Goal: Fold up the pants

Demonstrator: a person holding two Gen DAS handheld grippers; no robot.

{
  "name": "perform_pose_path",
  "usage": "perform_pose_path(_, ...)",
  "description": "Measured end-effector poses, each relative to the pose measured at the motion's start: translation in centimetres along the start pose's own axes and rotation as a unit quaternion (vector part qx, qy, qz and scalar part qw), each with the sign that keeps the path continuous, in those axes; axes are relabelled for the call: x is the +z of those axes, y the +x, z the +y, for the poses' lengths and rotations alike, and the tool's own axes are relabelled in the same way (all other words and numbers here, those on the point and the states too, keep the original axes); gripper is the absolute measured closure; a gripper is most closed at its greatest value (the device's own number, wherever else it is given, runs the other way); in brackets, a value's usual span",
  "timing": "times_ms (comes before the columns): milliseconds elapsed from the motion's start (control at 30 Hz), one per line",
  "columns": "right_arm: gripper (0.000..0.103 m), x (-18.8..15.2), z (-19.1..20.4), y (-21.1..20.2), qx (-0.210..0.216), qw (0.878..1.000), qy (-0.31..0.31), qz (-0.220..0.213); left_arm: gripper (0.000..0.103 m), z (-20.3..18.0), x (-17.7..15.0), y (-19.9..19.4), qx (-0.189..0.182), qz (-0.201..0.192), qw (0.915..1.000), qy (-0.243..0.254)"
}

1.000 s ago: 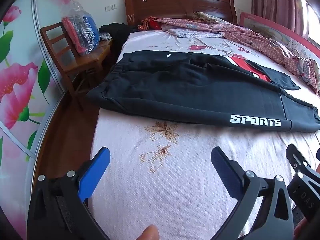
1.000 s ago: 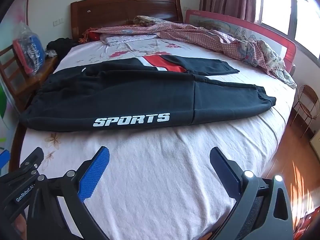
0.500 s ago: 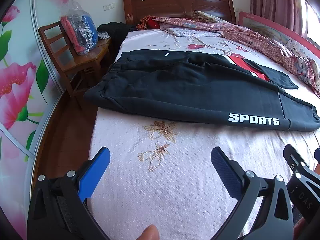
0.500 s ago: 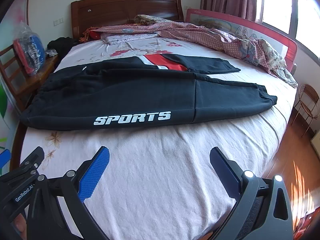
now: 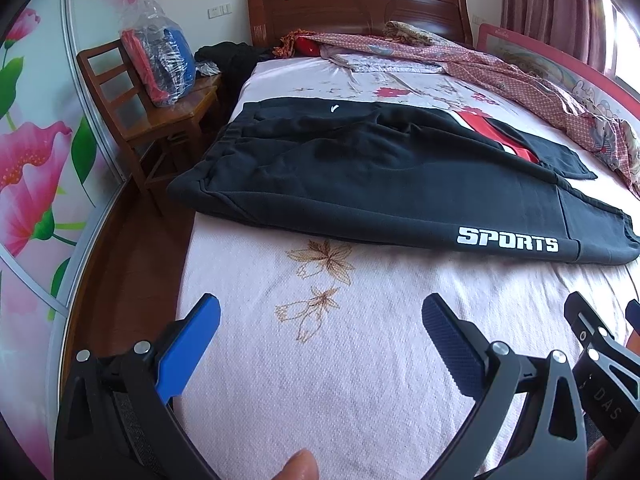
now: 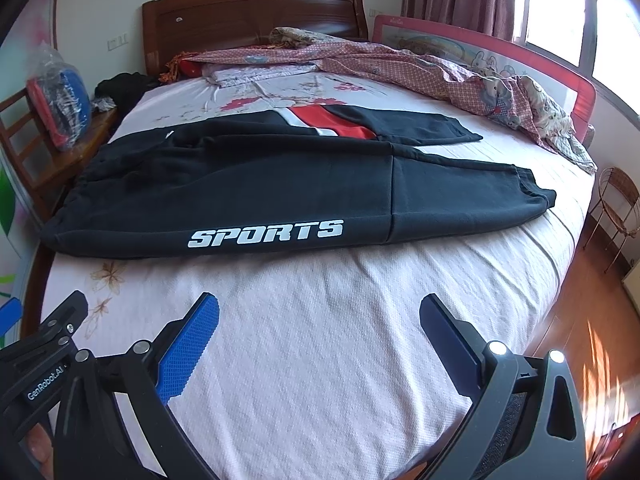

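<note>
Sweatpants laid out, no fold made yet

My left tongs (image 5: 320, 320) and right tongs (image 6: 319, 318) both gape wide and empty over the pink bedsheet (image 6: 328, 344). The black SPORTS sweatpants (image 6: 280, 188) lie flat across the bed, legs apart, near leg nearest me; I judge every fold remains to do.

I get bright daylight from the window (image 6: 560, 12) at upper right, glaring there; fisheye bends edges, corners vignette black, both frames sharp.
</note>
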State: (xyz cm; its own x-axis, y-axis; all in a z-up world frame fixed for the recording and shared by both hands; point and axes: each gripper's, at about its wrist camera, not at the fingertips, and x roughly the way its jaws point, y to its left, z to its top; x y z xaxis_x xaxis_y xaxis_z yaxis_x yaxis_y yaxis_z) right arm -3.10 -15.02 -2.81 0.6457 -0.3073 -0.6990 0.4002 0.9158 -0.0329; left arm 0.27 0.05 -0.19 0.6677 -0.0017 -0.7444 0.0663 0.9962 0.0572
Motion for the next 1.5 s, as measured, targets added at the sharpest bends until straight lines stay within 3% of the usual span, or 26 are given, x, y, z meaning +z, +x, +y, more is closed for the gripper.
perform_pose_path(1500, 0.003, -0.02, 0.16, 0.23, 0.005, 1.000, 0.001, 0.008, 0.002, 0.12, 0.06, -0.10, -0.004, 0.004, 1.0000, 0.001)
